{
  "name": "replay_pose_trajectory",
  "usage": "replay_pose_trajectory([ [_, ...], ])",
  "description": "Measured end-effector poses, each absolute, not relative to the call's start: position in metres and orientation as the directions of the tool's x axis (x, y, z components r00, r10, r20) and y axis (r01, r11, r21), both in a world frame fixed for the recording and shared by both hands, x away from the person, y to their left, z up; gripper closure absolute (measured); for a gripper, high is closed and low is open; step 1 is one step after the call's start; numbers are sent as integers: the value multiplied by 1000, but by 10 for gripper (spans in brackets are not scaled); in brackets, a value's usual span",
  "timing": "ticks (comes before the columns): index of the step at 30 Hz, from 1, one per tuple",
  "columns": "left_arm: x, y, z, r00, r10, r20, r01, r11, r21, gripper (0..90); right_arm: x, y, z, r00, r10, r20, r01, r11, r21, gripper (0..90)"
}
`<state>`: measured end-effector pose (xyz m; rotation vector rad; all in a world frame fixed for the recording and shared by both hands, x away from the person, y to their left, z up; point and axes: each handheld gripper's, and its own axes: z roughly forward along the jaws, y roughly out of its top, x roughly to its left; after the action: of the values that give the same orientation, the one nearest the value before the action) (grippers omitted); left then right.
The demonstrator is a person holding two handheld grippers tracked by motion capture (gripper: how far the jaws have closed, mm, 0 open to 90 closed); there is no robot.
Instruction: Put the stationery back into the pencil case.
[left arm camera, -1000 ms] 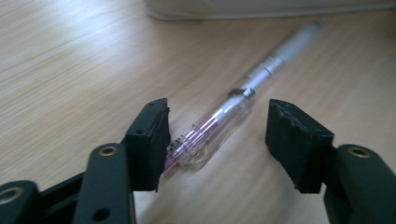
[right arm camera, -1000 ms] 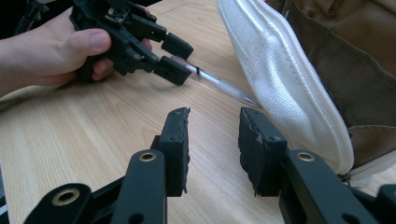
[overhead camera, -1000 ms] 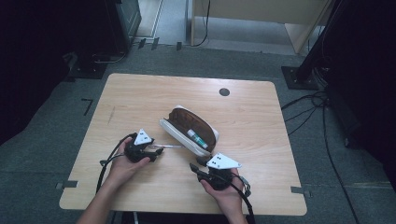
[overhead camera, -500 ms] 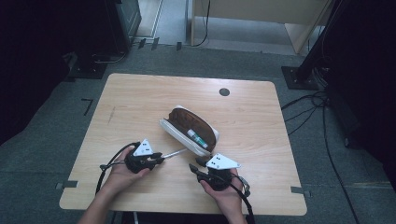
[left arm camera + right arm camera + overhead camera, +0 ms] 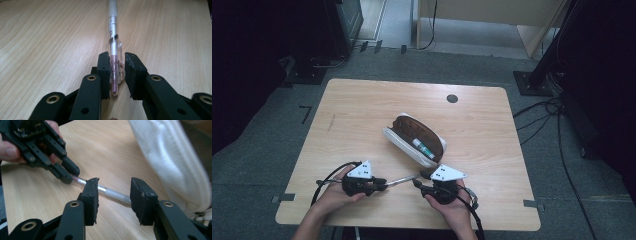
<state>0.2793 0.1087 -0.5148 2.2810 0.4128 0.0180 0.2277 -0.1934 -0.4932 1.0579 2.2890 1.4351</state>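
Note:
A clear pen [image 5: 113, 42] with a pink inner tube and grey barrel lies low over the wooden table [image 5: 362, 115]. My left gripper [image 5: 117, 72] is shut on the pen's clip end, seen in the high view as left gripper [image 5: 384, 185] near the front edge. The pen [image 5: 402, 180] points right toward my right gripper [image 5: 418, 181]. In the right gripper view, the right gripper [image 5: 113, 192] stands open with the pen's grey barrel [image 5: 110, 192] running between its jaws, untouched. The left gripper [image 5: 67, 173] holds the far end there.
A white pencil case [image 5: 414, 140] with a brown lining lies open at the table's middle, a green-and-white marker [image 5: 423, 149] inside; its white cloth side [image 5: 170, 160] is close on the right. A dark round grommet [image 5: 452, 98] sits near the far edge.
The left gripper has carried the pen toward the front edge and swung its free end to the right gripper's jaws. The right gripper has barely moved.

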Motion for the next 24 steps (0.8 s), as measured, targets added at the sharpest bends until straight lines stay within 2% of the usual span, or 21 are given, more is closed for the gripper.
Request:
replay_pose_trajectory([
  [4,279,114,-515,937,346,-52,273,-631,726,545,231,-190,-499,-738,655,163,443,289,848,547],
  [12,284,130,-517,847,532,1,363,-579,730,422,240,-186,-509,-745,649,156,445,309,840,507],
  [17,292,136,-517,709,705,2,480,-485,731,390,243,-181,-514,-756,637,148,448,339,827,503],
  [24,294,141,-517,605,796,12,542,-423,727,303,247,-177,-518,-766,627,143,452,366,814,571],
])
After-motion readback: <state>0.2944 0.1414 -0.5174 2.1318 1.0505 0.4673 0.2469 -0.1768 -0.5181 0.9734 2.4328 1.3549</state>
